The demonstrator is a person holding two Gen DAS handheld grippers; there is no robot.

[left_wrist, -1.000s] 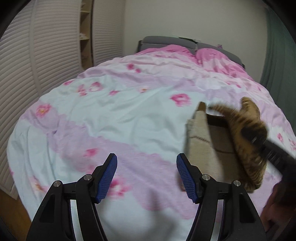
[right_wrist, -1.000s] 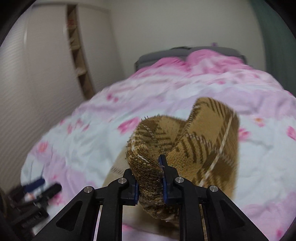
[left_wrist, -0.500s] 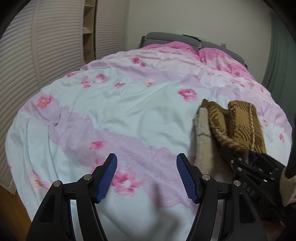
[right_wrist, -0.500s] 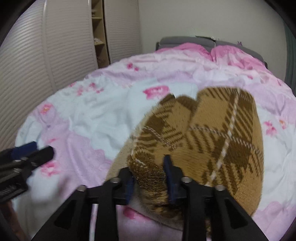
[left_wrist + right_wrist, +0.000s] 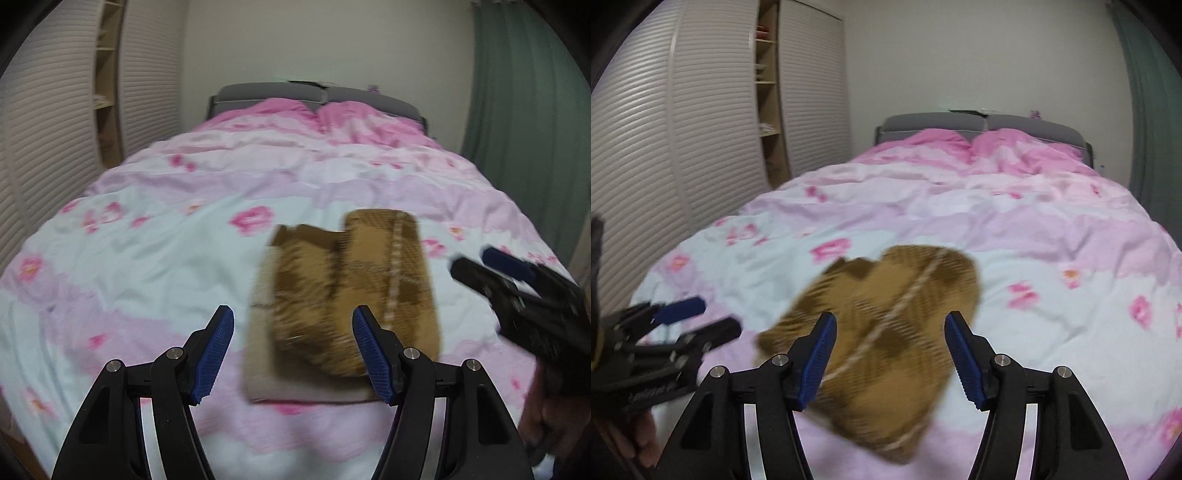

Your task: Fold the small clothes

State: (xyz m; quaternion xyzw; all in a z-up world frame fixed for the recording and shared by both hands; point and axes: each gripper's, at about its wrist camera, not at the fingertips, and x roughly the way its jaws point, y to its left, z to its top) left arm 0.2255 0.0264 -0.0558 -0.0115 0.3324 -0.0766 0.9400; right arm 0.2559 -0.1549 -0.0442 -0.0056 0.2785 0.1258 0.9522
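A brown plaid knit garment (image 5: pixel 351 291) lies folded on the pink floral bedspread (image 5: pixel 147 251), with its beige inner side showing along its left and near edges. It also shows in the right wrist view (image 5: pixel 886 332), blurred. My left gripper (image 5: pixel 291 354) is open and empty, just short of the garment's near edge. My right gripper (image 5: pixel 890 358) is open and empty, above the garment's near part. In the left wrist view the right gripper (image 5: pixel 517 280) sits to the garment's right. In the right wrist view the left gripper (image 5: pixel 672 328) sits to its left.
The bedspread (image 5: pixel 1052 266) covers the whole bed up to a grey headboard (image 5: pixel 979 125). White slatted wardrobe doors (image 5: pixel 683 147) and an open shelf (image 5: pixel 768 92) stand on the left. A green curtain (image 5: pixel 524 110) hangs on the right.
My right gripper has opened and let go of the garment, which now lies folded on the bed. Both grippers have pulled back; the left view has swung right towards the garment.
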